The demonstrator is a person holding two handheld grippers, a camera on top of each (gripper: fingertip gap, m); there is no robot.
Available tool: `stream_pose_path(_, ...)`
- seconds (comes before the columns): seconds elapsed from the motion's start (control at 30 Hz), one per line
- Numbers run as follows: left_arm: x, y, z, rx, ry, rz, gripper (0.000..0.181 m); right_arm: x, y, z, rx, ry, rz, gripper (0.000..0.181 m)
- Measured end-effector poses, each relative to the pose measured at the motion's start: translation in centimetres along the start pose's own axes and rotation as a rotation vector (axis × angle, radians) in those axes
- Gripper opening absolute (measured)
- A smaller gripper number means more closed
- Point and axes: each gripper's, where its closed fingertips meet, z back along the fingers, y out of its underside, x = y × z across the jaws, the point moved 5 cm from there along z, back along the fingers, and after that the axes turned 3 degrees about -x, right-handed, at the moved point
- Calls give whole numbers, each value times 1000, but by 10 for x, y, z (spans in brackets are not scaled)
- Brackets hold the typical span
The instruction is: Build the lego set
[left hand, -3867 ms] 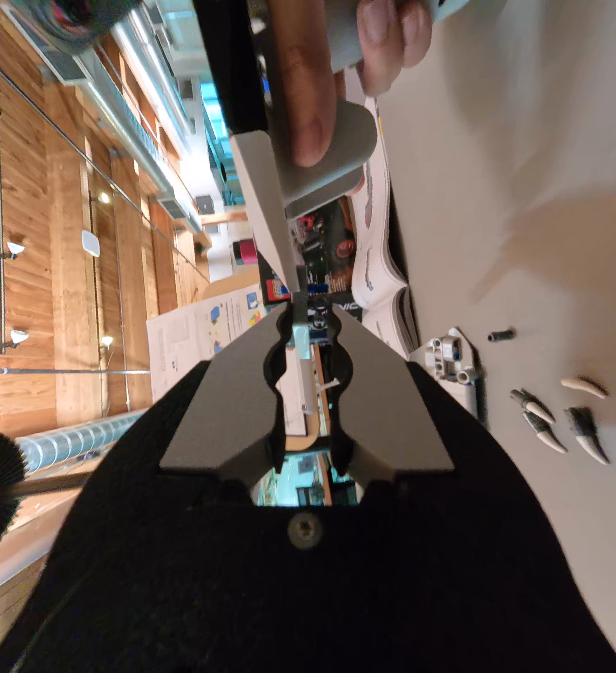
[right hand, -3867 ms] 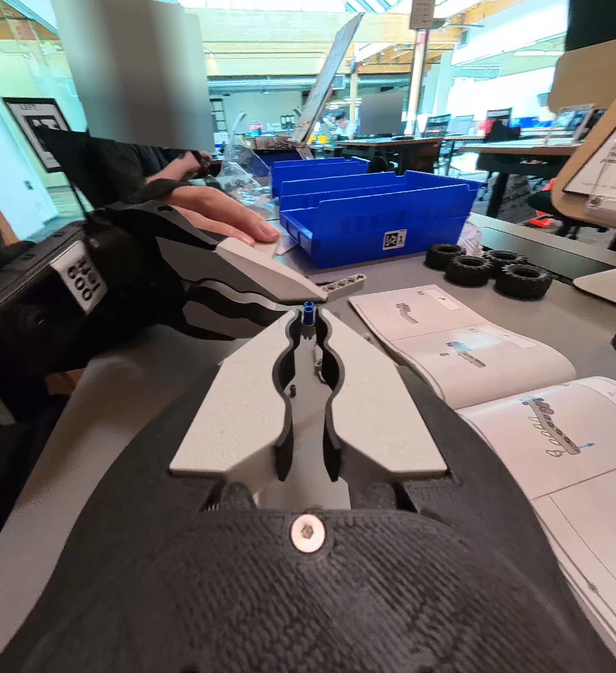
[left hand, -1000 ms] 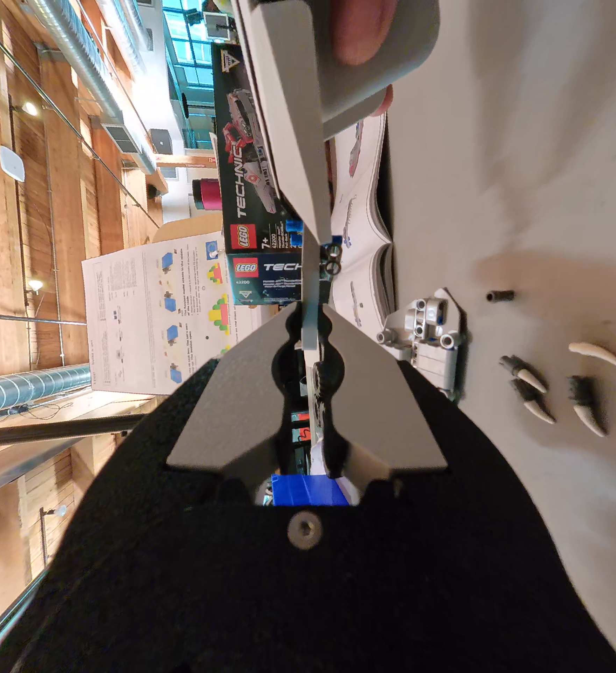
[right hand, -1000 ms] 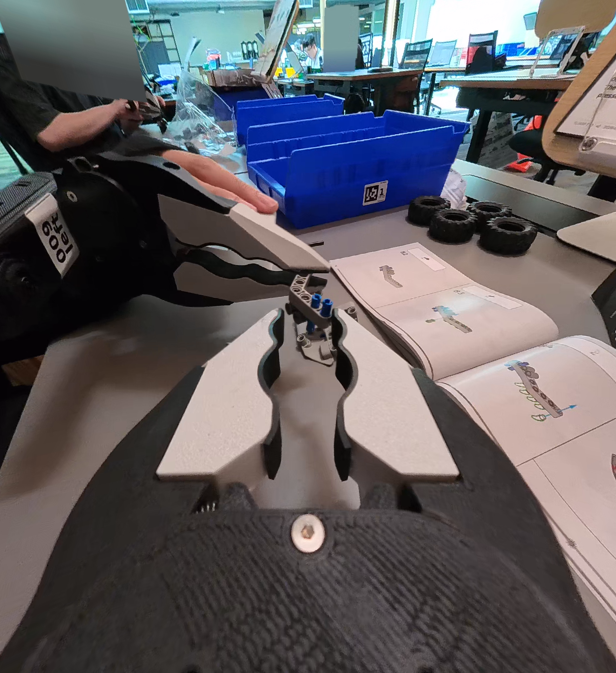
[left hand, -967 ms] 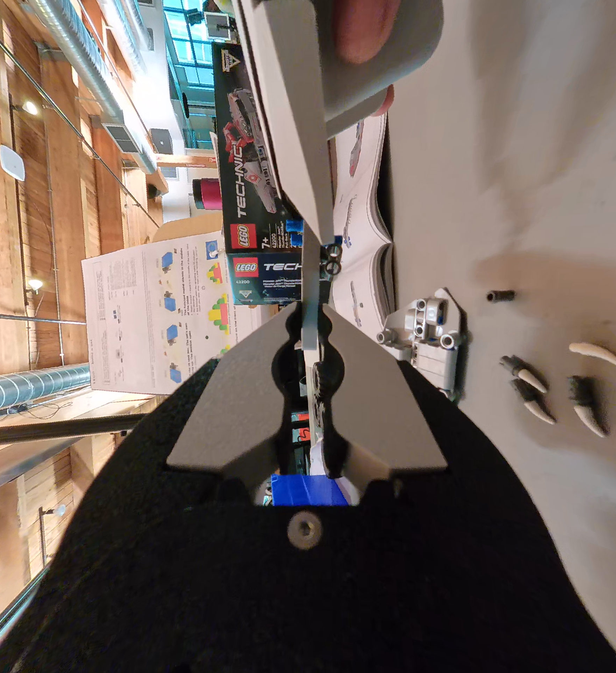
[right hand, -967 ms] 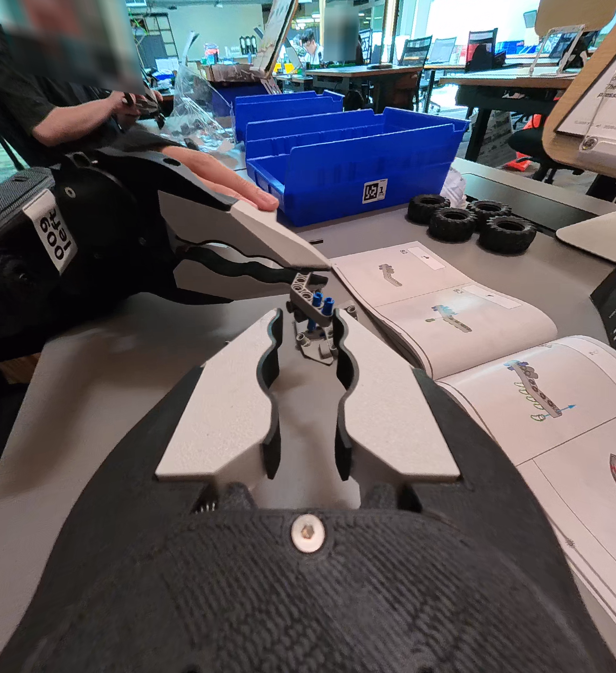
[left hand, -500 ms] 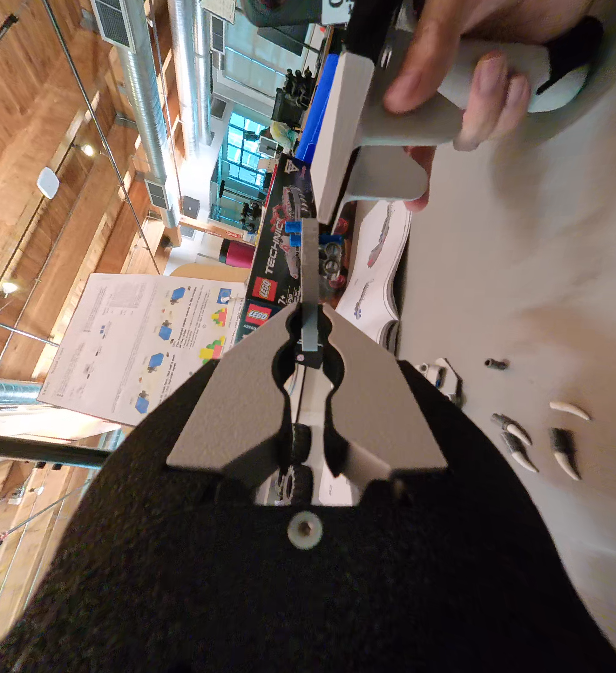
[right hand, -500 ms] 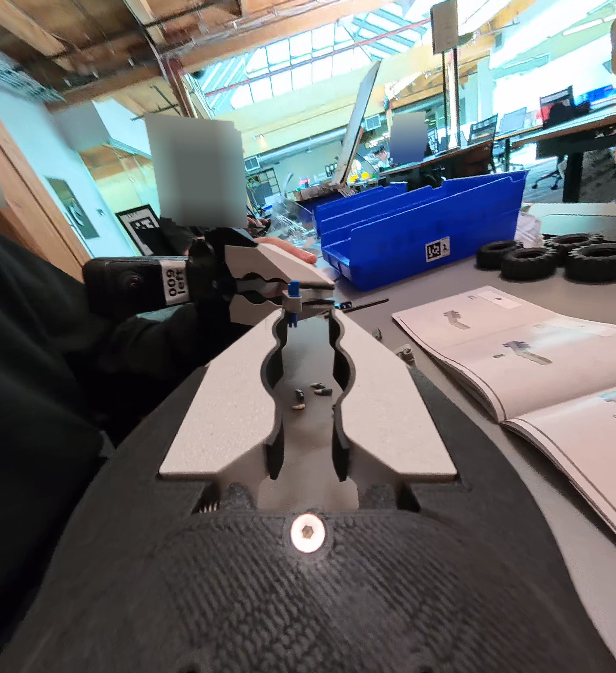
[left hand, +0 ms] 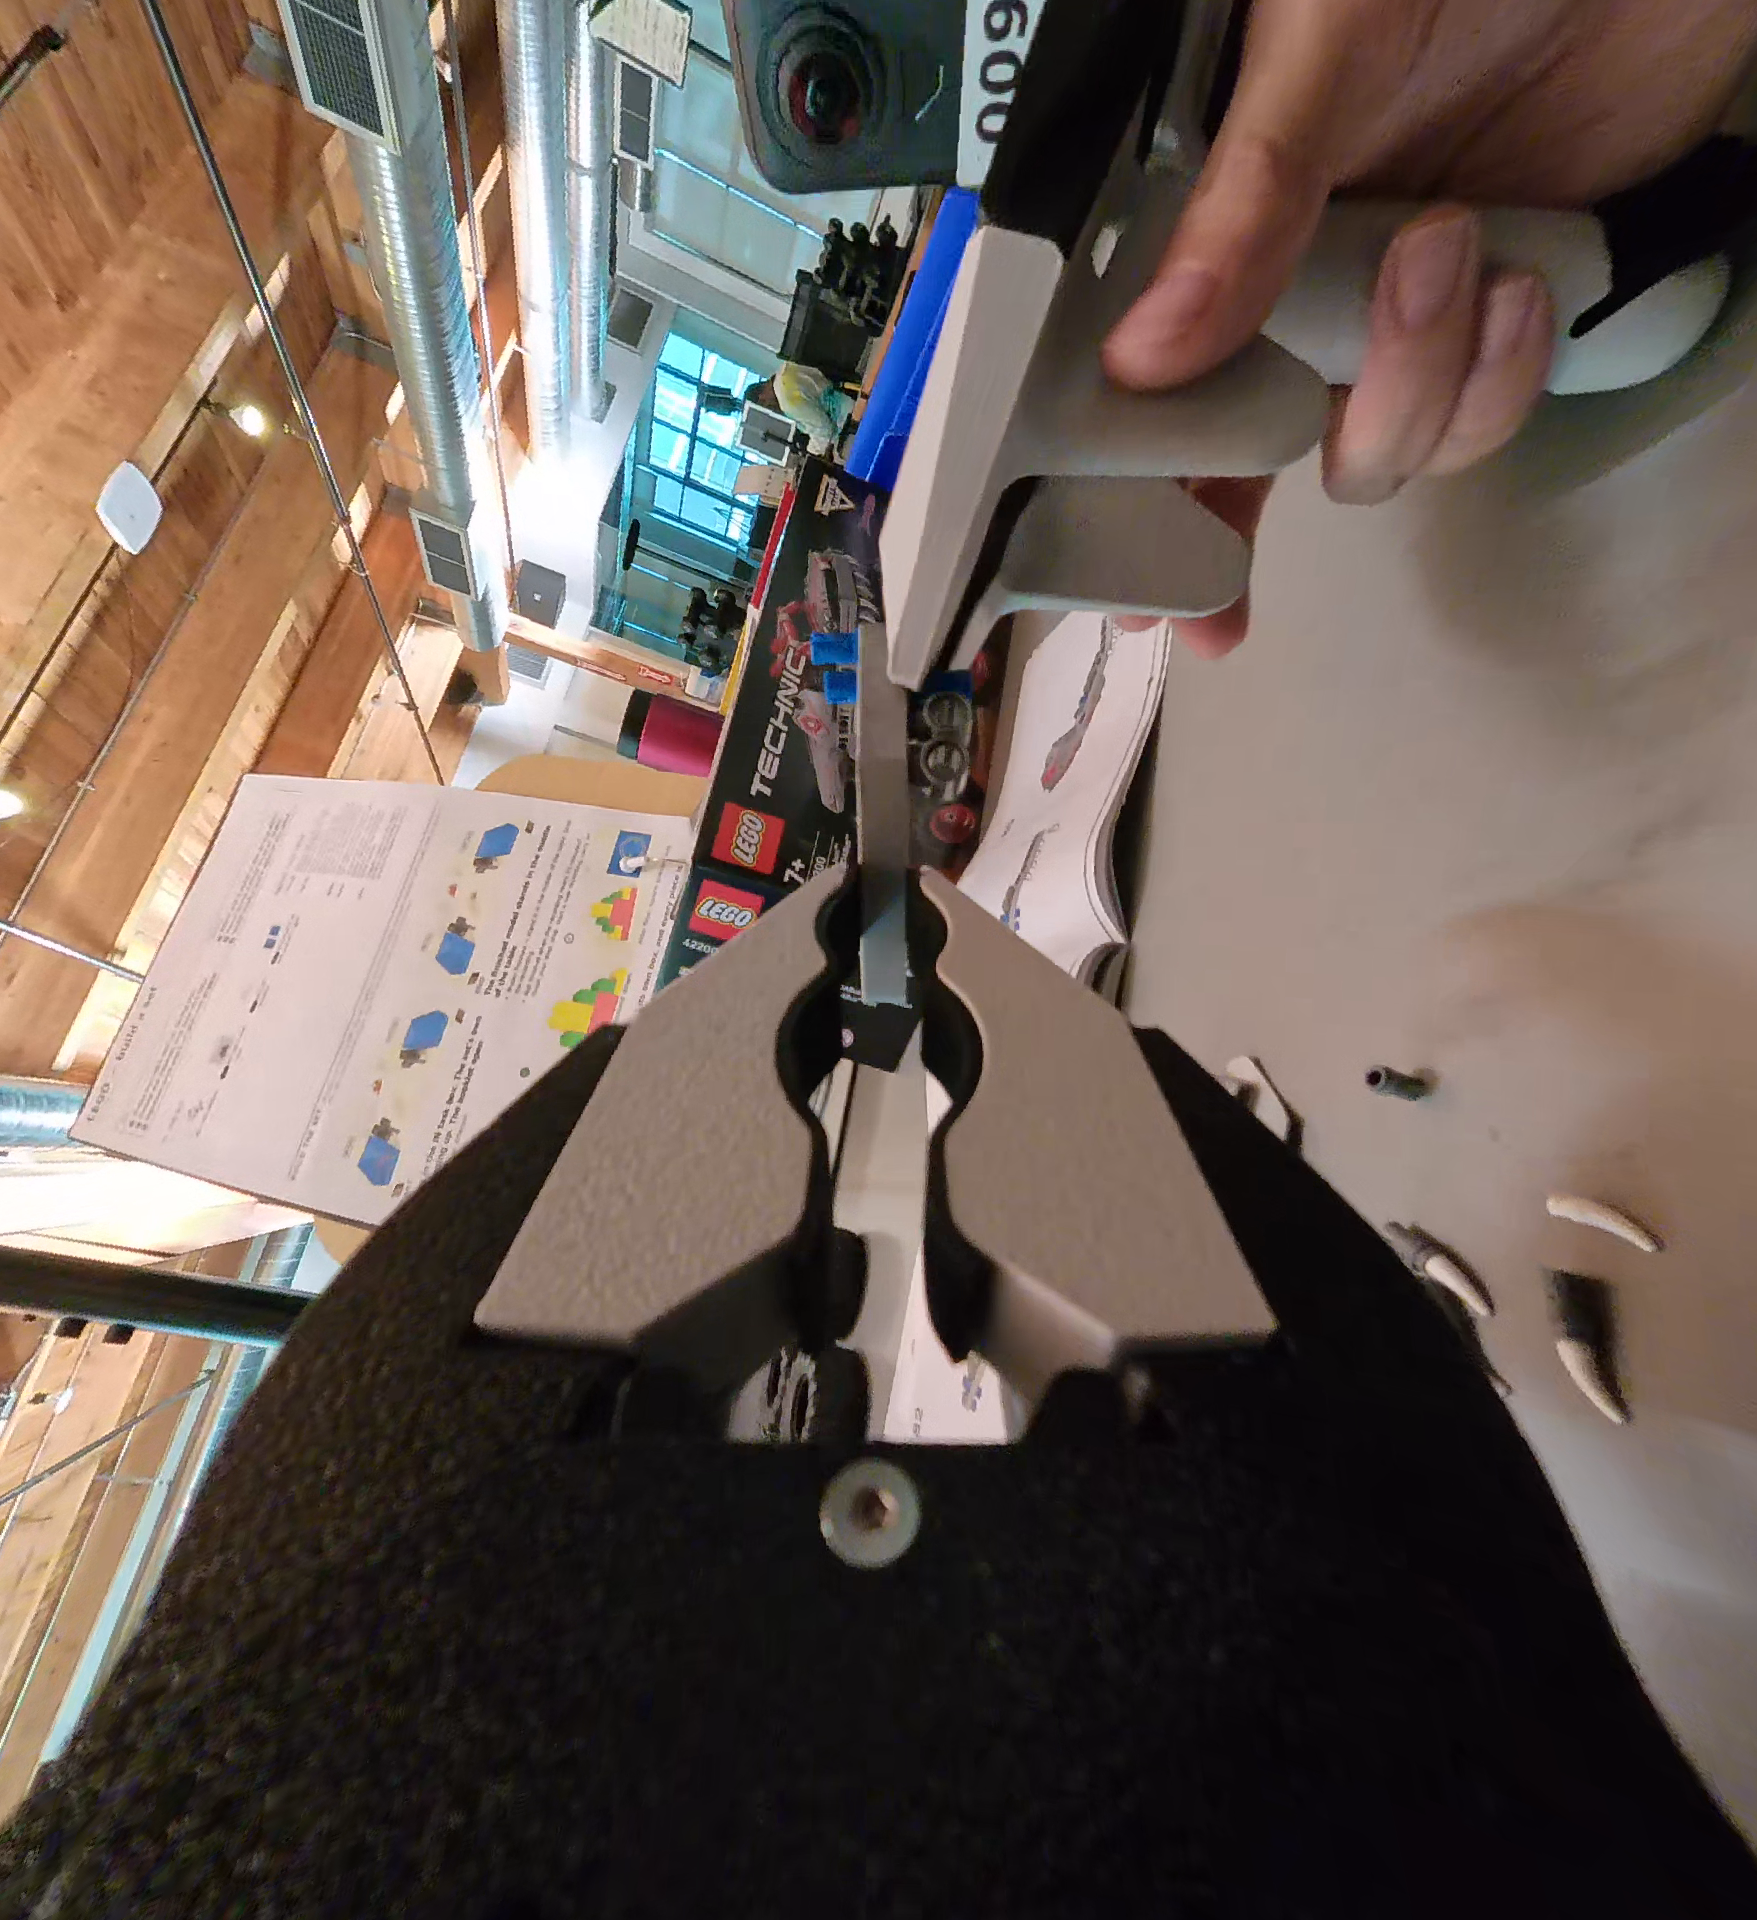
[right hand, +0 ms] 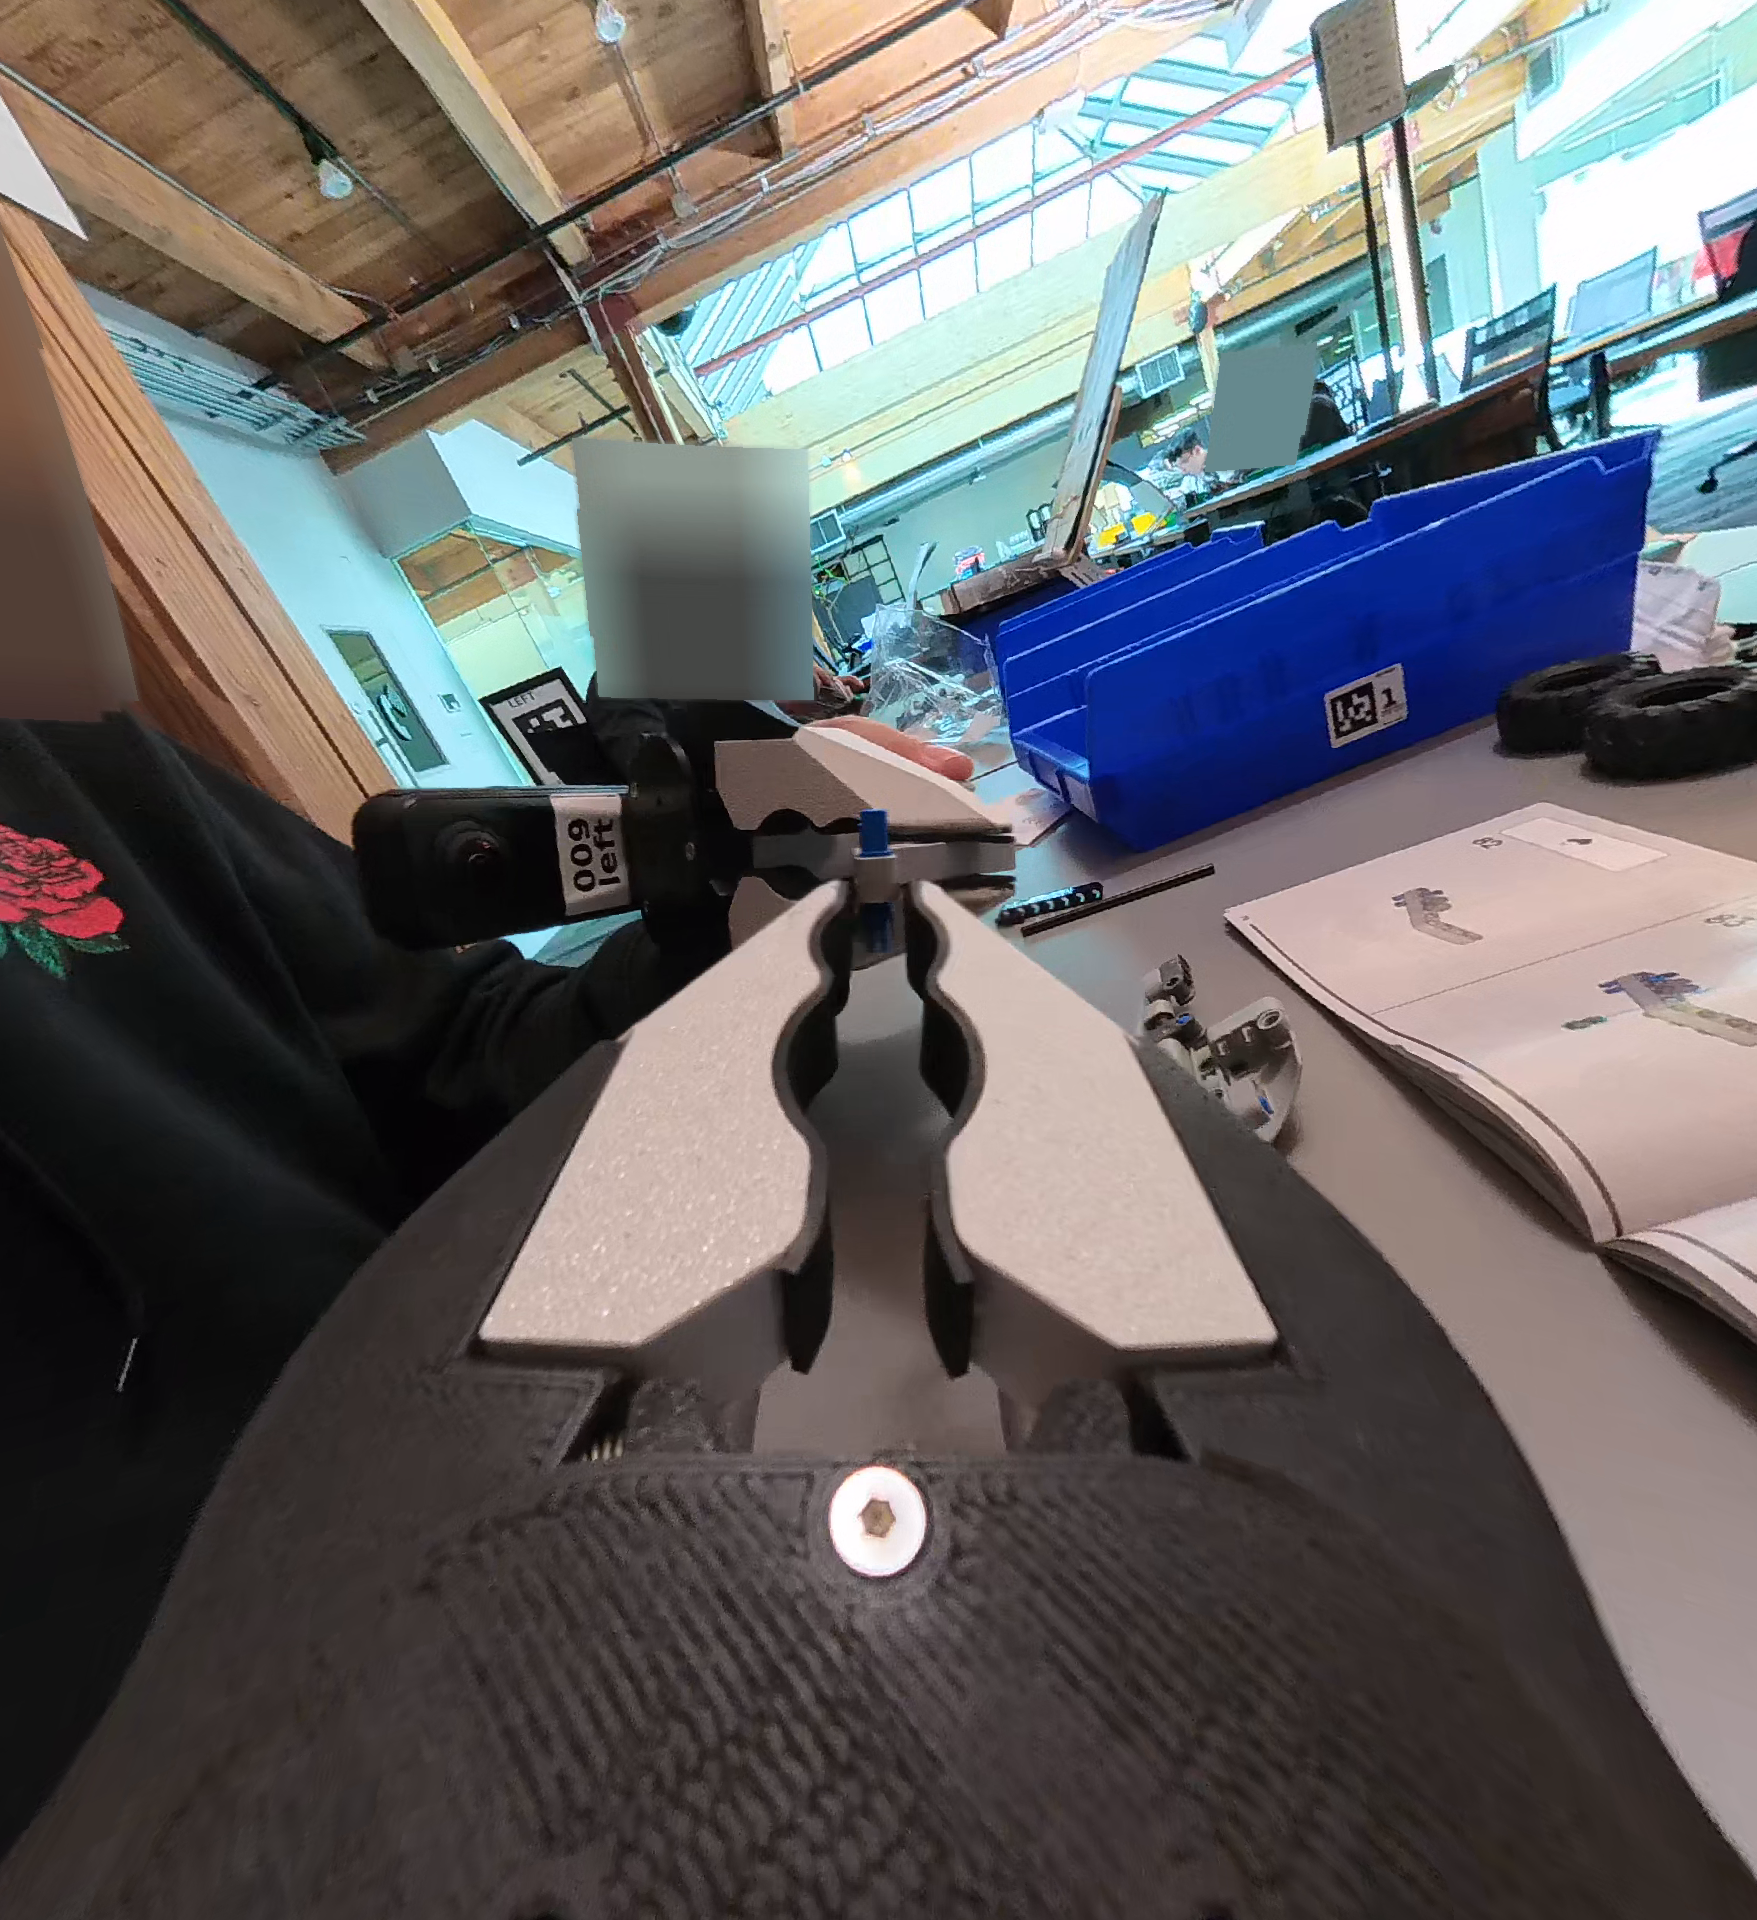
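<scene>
**Grey beam with blue pins held between two grippers above the table**

Left gripper (left hand: 879,914): seen at frame centre of the left wrist view, fingers drawn narrow and clamped on the long flat grey Lego beam (left hand: 882,831). The beam is seen edge-on, running from the fingertips toward the upper centre of the frame. Short blue plastic pins (left hand: 832,668) are seated near its far end, projecting to either side.

Right gripper (right hand: 872,914): seen at frame centre of the right wrist view, fingers nearly together at the tips. A blue pin (right hand: 872,831) in the beam is seen just at the tips; whether it is pinched cannot be told. In the left wrist view this gripper is held by a bare hand (left hand: 1393,187) at the upper right, its grey finger tip touching the beam's far end.

Grey table surface (right hand: 1476,1403): occupies the lower right of the right wrist view. On it are recorded:
- a small grey Lego sub-assembly (right hand: 1222,1044), right of centre;
- an open white instruction booklet (right hand: 1580,997), at the right edge;
- a thin black axle rod (right hand: 1113,896), above centre;
- a blue plastic bin (right hand: 1321,665), upper right;
- black rubber tyres (right hand: 1674,717), far right.

In the left wrist view, white-and-black claw-shaped pieces (left hand: 1580,1309) lie at the right edge, and a black printed set box (left hand: 780,769) stands above centre.
</scene>
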Motion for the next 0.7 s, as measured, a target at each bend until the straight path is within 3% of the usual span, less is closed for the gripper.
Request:
stream_pose_path(0.23, 5, -2, 2, -48, -24, 80, 6, 6, -1, -2, -22, 0, 68, 5)
stream_pose_path(0.37, 16, -4, 7, -105, -67, 191, 20, 9, -4, -2, -66, -25, 79, 5)
stream_pose_path(0.63, 28, 4, 14, -262, 9, 640, 31, 11, -12, 3, -142, -28, 121, 5)
stream_pose_path(0.7, 33, 6, 17, -282, -5, 671, 33, 13, -13, 3, -149, -38, 127, 5)
